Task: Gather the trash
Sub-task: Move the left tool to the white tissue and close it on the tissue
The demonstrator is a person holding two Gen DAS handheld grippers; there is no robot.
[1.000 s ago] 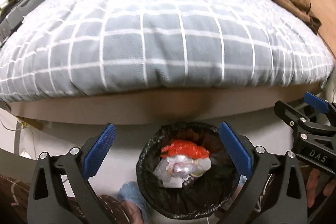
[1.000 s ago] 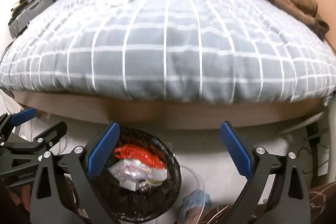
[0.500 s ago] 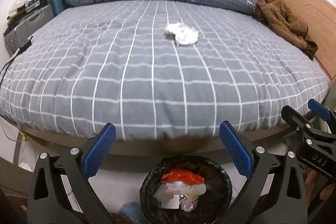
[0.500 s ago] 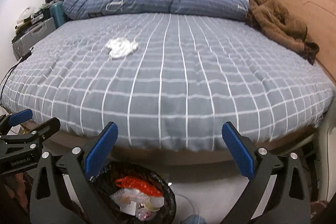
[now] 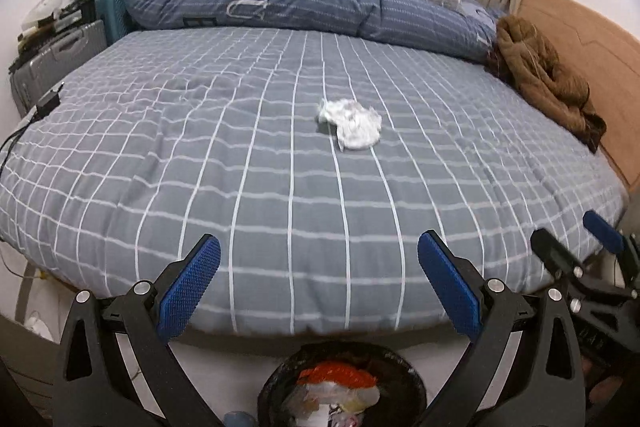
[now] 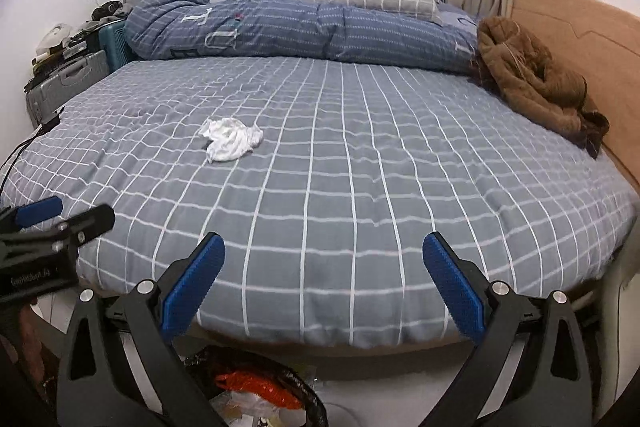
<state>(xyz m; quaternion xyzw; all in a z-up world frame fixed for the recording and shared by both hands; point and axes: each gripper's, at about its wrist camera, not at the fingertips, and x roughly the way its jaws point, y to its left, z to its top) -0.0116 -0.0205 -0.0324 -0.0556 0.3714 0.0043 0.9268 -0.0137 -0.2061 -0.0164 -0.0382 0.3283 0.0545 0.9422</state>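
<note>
Left tongs [image 5: 318,285] spread wide, nothing between the blue pads; right tongs [image 6: 324,281] likewise wide apart and empty. Both held side by side at the near edge of the bed [image 5: 280,227], pointing across it, each showing at the rim of the other's view.

Step in hand, by the look of it: heading out for the next piece of trash. Crumpled white tissue [image 5: 351,123] well ahead of the left tongs and a shade to the right of their line; ahead and off to the left for the right tongs [image 6: 231,139]. Alone on the checked cover, nothing touching it.

Next move likely a long reach forward over the mattress, pads lowered either side of the wad, then a gentle pinch, since soft paper on soft bedding gives way and the cover may bunch up too. Left tongs seemingly better lined up.

Black-lined bin [image 5: 342,387] just below and behind the pads, already holding wrappers and something orange; drop-off close at hand.

Farther off: rolled blue duvet [image 5: 304,3], brown garment [image 5: 544,75] far right, suitcase [image 5: 60,59] far left. Nothing blocking the path.
</note>
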